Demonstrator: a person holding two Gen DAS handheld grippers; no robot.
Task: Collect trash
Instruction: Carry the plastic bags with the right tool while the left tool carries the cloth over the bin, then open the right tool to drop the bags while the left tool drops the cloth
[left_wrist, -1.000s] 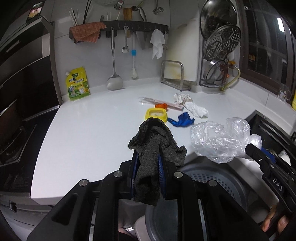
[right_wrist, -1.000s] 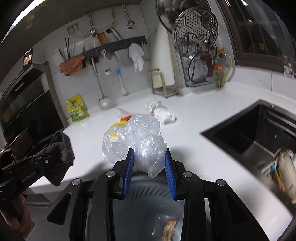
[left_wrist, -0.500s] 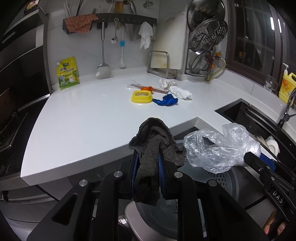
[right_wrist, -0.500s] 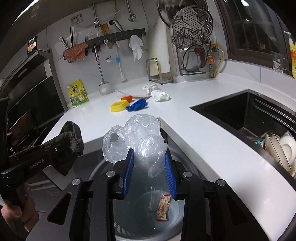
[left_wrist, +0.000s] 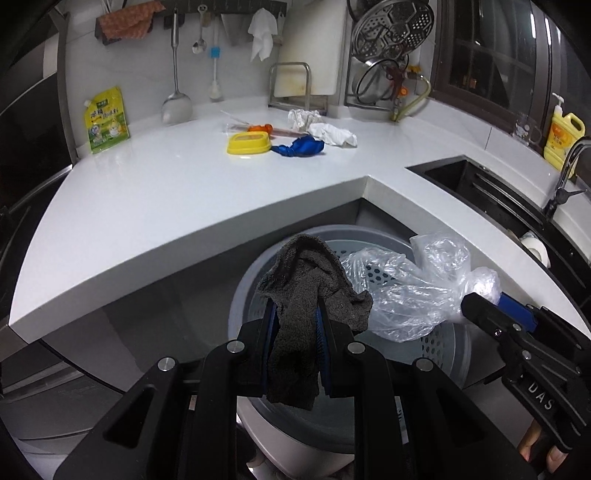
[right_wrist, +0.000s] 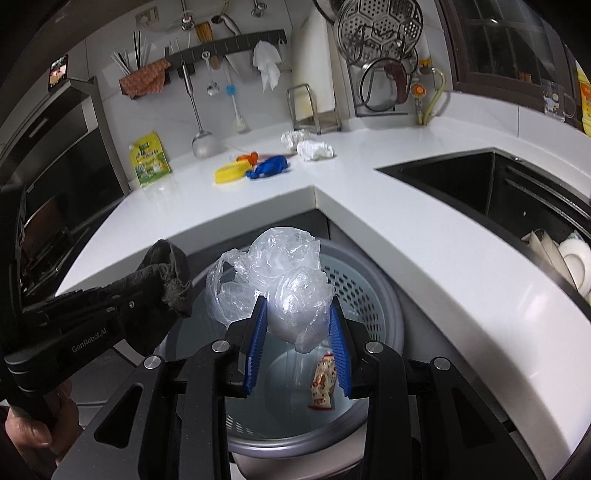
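My left gripper (left_wrist: 295, 317) is shut on a dark grey rag (left_wrist: 306, 291) and holds it over the left rim of a grey perforated trash bin (left_wrist: 443, 343). My right gripper (right_wrist: 297, 314) is shut on a crumpled clear plastic bag (right_wrist: 280, 273) above the bin's opening (right_wrist: 373, 295). A small red snack wrapper (right_wrist: 323, 382) lies on the bin's floor. More trash lies on the white counter (left_wrist: 166, 199): a yellow lid (left_wrist: 248, 143), a blue balloon (left_wrist: 299, 146), an orange piece (left_wrist: 260, 128) and crumpled white tissues (left_wrist: 330, 133).
The bin stands on the floor in the counter's inner corner. A black sink (right_wrist: 480, 184) with dishes (right_wrist: 565, 258) is at the right. A yellow-green pouch (left_wrist: 105, 120), a cutting board rack (left_wrist: 295, 85) and hanging utensils (left_wrist: 176, 66) line the back wall. A yellow soap bottle (left_wrist: 563, 134) stands far right.
Both grippers have drawn back from the counter and dropped lower, bringing the rag and the plastic bag over the bin. Both stay shut on their loads.
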